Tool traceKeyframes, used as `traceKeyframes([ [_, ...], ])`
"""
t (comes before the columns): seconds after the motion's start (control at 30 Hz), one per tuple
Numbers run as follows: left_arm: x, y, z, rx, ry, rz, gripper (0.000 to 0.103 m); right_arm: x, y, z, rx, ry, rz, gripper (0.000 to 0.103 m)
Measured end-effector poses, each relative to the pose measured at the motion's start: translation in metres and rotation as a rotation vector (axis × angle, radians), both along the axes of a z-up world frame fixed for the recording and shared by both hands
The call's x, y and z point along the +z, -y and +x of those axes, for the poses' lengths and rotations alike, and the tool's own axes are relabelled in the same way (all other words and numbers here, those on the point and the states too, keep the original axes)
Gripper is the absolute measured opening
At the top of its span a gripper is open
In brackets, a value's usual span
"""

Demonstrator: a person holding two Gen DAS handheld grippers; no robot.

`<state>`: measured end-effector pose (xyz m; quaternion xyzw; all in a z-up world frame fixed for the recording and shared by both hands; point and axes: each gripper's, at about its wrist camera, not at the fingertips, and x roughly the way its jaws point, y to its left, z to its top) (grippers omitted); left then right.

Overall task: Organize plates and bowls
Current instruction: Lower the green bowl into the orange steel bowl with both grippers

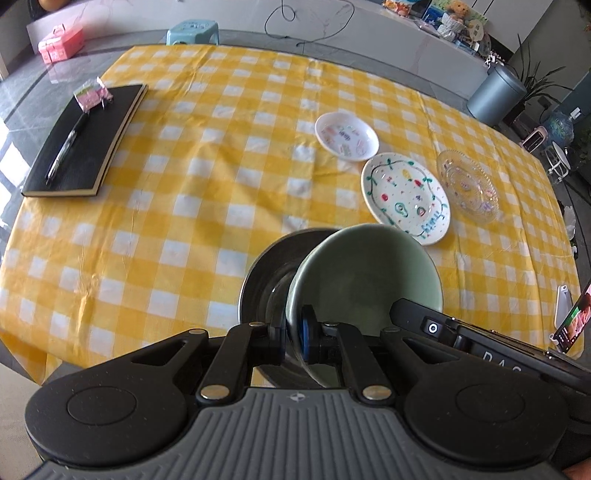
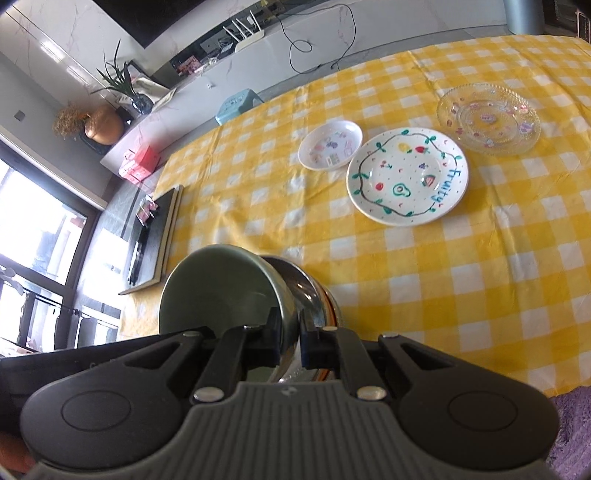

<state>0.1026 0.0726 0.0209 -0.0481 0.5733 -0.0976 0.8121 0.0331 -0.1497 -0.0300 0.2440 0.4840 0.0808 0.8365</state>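
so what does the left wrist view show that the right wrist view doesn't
Only the left wrist view: a grey bin, a phone at the table's right edge, and a pen lying on the black notebook.
Only the right wrist view: a copper vase and a white router.
Both: the green bowl, the steel bowl, the fruity plate, the small white dish and the glass plate.

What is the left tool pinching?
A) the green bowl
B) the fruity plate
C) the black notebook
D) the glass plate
A: the left tool is clamped on the rim of the green bowl, while both plates and the notebook lie untouched on the tablecloth.
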Motion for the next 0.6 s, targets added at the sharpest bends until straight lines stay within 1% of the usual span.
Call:
traceKeyframes([
  [0.1,-0.009,-0.004,0.0,-0.002,-0.031,0.0,0.009,-0.008,-0.005,0.002,0.011,-0.022,-0.015,0.007],
  [0.27,-0.017,-0.006,0.001,-0.023,-0.052,0.021,0.01,-0.018,-0.011,0.005,0.033,-0.05,-0.037,0.006],
  [0.43,-0.024,-0.001,0.003,-0.046,-0.064,0.056,0.01,-0.024,-0.013,0.006,0.047,-0.055,-0.055,0.006],
  [0.6,-0.024,0.002,0.006,-0.053,-0.061,0.072,0.01,-0.023,-0.014,0.008,0.055,-0.042,-0.075,0.006],
])
